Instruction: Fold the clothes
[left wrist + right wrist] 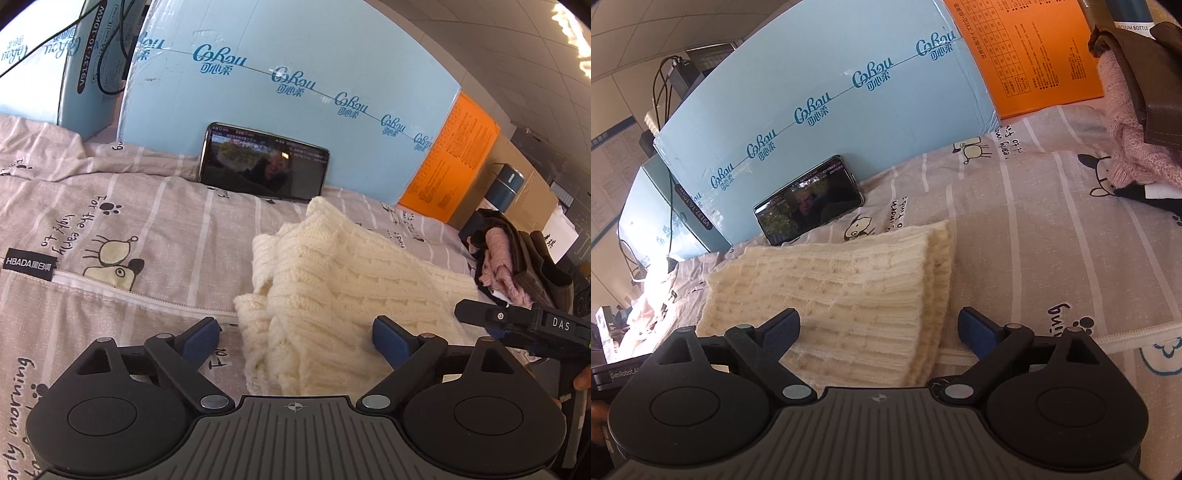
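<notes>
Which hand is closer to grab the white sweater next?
Probably the left gripper: its open jaws straddle the cream sweater. The right gripper is open too, over the sweater's edge.

Right gripper (879, 330) jaws spread wide, nothing between the blue pads (781, 330). Folded cream knit sweater (834, 291) lies flat on the striped cartoon-print bedsheet (1034, 229); left pad sits over its near edge. Phone (809, 199) leans on the light blue box (827, 96). Orange box (1034, 55) just beside it. Pink knit garment (1126, 147) at right.
</notes>
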A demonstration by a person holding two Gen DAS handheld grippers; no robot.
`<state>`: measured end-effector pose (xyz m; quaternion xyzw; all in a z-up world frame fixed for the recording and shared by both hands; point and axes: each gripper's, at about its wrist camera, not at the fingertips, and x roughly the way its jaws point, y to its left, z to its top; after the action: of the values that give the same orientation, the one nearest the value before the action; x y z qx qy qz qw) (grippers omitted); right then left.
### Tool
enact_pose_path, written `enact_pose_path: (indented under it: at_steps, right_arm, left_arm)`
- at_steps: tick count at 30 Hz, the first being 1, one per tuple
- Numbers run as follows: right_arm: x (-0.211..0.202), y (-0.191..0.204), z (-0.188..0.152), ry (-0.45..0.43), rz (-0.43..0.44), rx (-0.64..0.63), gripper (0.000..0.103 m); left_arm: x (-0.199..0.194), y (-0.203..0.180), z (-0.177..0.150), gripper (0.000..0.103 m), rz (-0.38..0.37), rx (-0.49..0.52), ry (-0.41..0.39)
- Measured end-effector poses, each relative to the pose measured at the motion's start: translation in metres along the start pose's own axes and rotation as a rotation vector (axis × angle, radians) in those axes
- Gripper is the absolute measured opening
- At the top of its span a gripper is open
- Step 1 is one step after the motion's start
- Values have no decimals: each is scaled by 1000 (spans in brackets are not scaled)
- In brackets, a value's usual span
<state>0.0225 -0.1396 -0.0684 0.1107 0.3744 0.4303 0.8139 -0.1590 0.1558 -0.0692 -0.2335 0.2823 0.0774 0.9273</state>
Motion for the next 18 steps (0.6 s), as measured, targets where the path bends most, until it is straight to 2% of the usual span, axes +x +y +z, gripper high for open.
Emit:
enact_pose_path:
  at_steps: [6, 10, 12, 14, 15, 18]
  right_arm:
    - [4, 2, 1, 57, 120, 10, 100]
    - [11, 7, -2, 159, 336, 45, 99]
    - [11, 14, -5, 171, 356, 35, 99]
    - [9, 11, -4, 163, 355, 62, 94]
    - [9, 10, -4, 159, 355, 74, 89]
    - [7, 8, -3, 135, 345, 78, 76]
  left_arm:
    - [2, 1, -2, 94, -82, -22, 8]
    - [4, 4, -2, 97, -153, -45, 0]
    - [3, 8, -1, 96, -197, -80, -15]
    - [2, 11, -1, 94, -244, -110, -36]
    - [2, 9, -1, 93, -237, -97, -36]
    - [6, 4, -2, 77, -203, -62, -32]
